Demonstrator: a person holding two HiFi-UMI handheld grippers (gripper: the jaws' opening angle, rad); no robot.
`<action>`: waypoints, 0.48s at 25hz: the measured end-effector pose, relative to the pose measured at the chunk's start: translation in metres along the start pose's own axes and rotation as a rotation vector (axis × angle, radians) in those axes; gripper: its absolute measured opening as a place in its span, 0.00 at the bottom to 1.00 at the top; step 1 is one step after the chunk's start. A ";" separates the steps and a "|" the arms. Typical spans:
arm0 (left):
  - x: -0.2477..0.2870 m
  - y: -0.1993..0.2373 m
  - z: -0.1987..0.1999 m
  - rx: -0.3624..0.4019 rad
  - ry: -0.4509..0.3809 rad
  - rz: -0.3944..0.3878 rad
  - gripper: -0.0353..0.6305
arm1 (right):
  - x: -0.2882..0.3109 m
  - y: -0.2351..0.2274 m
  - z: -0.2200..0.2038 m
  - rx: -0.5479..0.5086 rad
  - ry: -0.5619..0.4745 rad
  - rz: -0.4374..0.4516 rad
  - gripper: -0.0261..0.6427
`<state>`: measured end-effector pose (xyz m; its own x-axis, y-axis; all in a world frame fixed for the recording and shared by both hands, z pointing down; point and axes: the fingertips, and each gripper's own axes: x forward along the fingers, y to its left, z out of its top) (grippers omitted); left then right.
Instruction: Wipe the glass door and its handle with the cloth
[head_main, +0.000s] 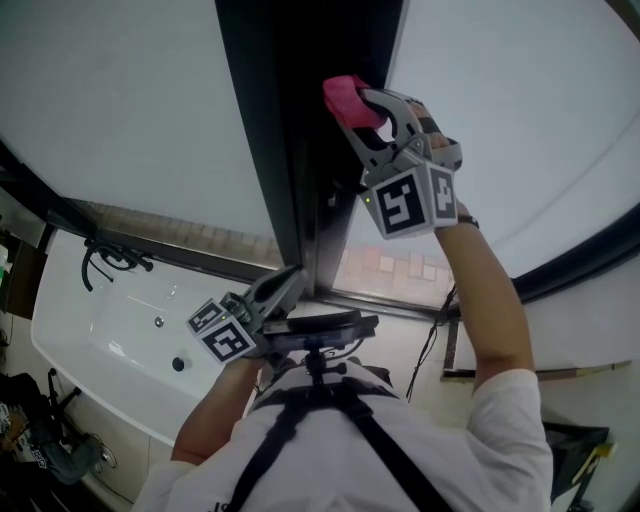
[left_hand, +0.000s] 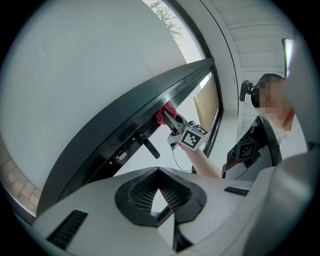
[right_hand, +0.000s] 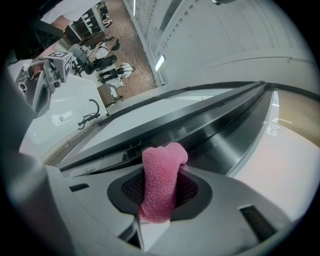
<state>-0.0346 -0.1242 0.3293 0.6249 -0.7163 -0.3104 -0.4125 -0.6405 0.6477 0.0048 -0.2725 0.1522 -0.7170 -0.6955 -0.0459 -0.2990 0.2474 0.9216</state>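
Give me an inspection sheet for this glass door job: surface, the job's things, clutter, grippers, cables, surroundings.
Surface: glass door, a pale pane in a dark frame; no marks can be made out.
Job's things: pink cloth held against the dark frame, farther up than the dark lever handle; nothing touches the handle.
Clutter: dark gear on the floor, too dim to name.
Grippers: right gripper raised, shut on the pink cloth; left gripper low, jaws slightly apart, nothing between them.
Cables: thin dark cable hangs beside the right forearm.
Surroundings: white bathtub with black tap.
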 end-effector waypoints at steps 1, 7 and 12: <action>0.000 0.000 -0.001 -0.001 0.000 -0.001 0.04 | 0.000 0.001 -0.001 -0.001 0.001 0.002 0.19; -0.003 -0.003 -0.003 0.001 -0.002 0.004 0.04 | -0.004 0.011 -0.002 0.008 0.006 0.020 0.19; 0.000 -0.007 0.002 0.017 0.004 -0.007 0.04 | -0.004 0.014 -0.005 0.017 0.022 0.028 0.19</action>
<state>-0.0334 -0.1208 0.3234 0.6301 -0.7111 -0.3120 -0.4194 -0.6498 0.6340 0.0061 -0.2696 0.1676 -0.7111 -0.7030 -0.0118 -0.2901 0.2781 0.9157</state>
